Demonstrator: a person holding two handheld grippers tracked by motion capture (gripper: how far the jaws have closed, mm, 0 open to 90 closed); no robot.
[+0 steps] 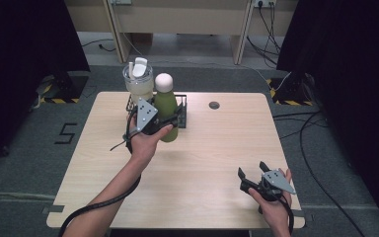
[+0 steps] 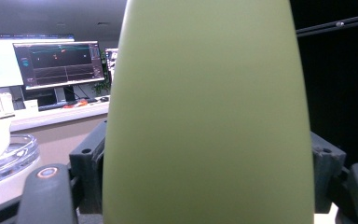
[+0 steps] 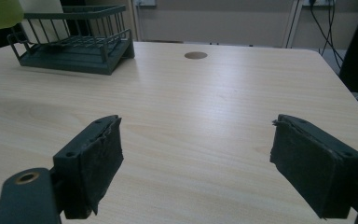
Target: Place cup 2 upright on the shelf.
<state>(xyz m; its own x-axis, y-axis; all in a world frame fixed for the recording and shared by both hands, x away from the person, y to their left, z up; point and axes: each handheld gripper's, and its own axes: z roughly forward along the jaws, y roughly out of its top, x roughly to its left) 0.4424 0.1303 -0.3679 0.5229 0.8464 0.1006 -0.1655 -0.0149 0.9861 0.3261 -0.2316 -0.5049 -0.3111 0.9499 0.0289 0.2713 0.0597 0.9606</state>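
Here the left gripper (image 1: 164, 121) pinches the green bottle (image 1: 166, 106) by its body, holding it at the front of the dark wire rack (image 1: 182, 112) beside the clear jug (image 1: 137, 81); whether it is lifted or resting I cannot tell. This looks like the carrying step. The right gripper (image 1: 253, 173) waits spread wide near the table (image 1: 212, 148) edge, so next comes a steady, upright move clear of the rack.

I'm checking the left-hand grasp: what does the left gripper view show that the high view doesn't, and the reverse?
Left gripper view alone: black pads flanking the green bottle, with monitors behind. High view alone: the bottle's white cap, the black rack, the wooden table and the right tongs, open. Both: the green bottle and the clear jug.
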